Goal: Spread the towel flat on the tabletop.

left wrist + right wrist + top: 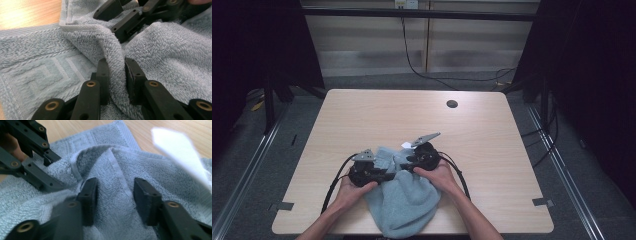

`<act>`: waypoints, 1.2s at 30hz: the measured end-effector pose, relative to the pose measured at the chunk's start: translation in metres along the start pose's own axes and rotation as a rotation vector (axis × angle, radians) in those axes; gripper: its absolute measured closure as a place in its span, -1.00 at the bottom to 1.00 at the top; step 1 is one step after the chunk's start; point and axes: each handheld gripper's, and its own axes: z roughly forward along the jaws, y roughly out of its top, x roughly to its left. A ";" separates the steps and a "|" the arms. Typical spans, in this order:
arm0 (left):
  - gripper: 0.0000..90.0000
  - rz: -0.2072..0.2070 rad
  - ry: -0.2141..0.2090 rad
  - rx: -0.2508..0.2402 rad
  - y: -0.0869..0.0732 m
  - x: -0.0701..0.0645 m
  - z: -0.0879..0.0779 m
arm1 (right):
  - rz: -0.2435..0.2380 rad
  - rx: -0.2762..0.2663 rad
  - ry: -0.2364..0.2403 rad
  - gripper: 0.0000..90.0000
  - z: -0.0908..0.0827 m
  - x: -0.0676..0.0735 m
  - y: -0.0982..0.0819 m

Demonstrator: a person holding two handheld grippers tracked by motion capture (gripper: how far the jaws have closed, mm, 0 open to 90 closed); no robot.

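Note:
A light blue terry towel point(404, 205) lies bunched near the front edge of the wooden table point(492, 150), partly hanging over it. Both hands hold grippers at its far end. My left gripper point(384, 175) pinches a raised fold of the towel point(162, 55); in the left gripper view its jaws point(116, 80) press the fold from both sides. My right gripper point(409, 162) sits just to the right, and in the right gripper view its jaws point(115, 197) squeeze a thicker ridge of towel point(162, 177). A white tag point(180, 147) sticks up from the towel's edge.
The table has a round cable hole point(452, 104) at the back right. Bare wood stretches behind and to both sides of the towel. Dark curtains and metal floor rails flank the table, and a black cable runs along the floor behind it.

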 end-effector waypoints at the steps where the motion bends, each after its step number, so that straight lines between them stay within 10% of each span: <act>1: 0.70 0.004 0.001 0.001 0.000 0.000 -0.001 | -0.016 0.007 -0.021 0.49 0.000 0.002 0.001; 4: 0.76 0.002 0.005 -0.007 0.002 0.001 -0.005 | -0.020 -0.004 -0.026 0.85 -0.002 0.004 0.002; 9: 0.82 -0.026 0.022 -0.079 0.007 0.007 -0.023 | 0.016 -0.082 -0.087 0.89 -0.023 -0.004 0.005; 21: 0.85 -0.099 0.120 -0.329 0.030 0.024 -0.089 | 0.102 -0.331 -0.349 0.92 -0.148 -0.048 0.025; 29: 0.86 -0.072 0.237 -0.442 0.083 0.034 -0.132 | 0.121 -0.421 -0.497 0.92 -0.205 -0.075 0.063; 36: 0.86 -0.024 0.305 -0.573 0.129 0.023 -0.166 | 0.064 -0.553 -0.535 0.92 -0.255 -0.075 0.120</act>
